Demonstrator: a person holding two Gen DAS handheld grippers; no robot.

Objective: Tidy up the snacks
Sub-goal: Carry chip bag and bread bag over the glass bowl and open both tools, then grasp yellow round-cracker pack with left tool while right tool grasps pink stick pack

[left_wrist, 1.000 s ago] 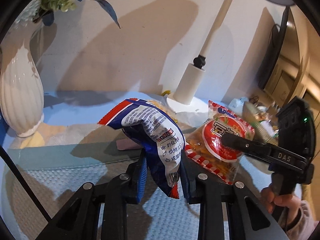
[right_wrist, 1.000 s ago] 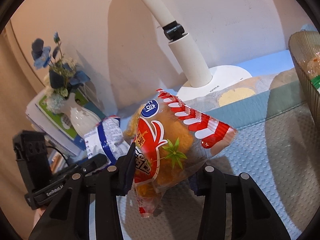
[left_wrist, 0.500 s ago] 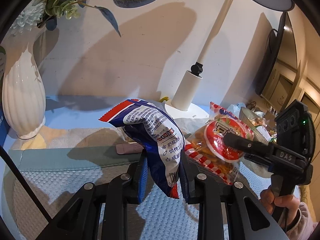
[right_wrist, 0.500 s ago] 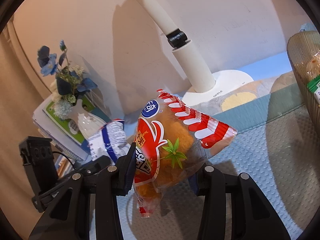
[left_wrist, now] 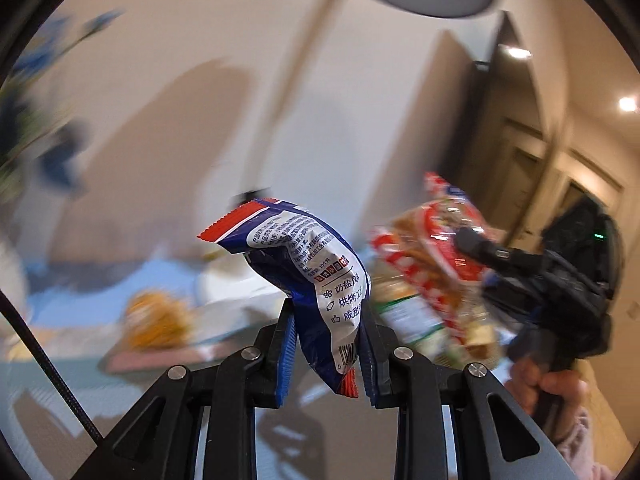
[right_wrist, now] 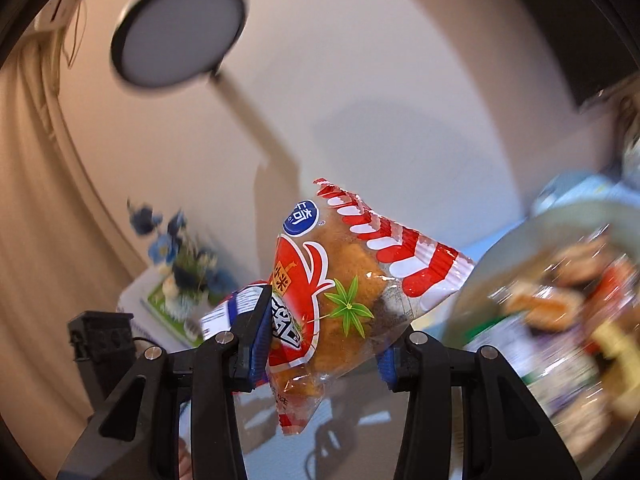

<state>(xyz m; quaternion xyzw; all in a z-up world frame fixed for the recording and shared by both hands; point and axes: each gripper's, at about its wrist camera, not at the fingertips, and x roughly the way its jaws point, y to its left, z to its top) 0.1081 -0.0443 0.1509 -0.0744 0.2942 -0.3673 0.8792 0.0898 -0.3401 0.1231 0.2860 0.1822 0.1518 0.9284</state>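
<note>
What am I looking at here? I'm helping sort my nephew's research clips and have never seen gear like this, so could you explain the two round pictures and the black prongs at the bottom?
There is no robot: a person carries a hand-held two-finger gripper in each hand, and each gripper has a wide-angle camera looking forward along its fingers. The black prongs are those fingers.

In the left camera's picture, the left gripper pinches a blue and white snack bag. To its right you see the person's other hand carrying the second gripper.

In the right camera's picture, the right gripper clamps a red and white snack bag with golden pieces inside. At the right edge is a bowl holding more wrapped snacks, blurred. Behind stand a desk lamp and a vase of blue flowers.

Most of the background is smeared, so the table itself is hard to make out.
</note>
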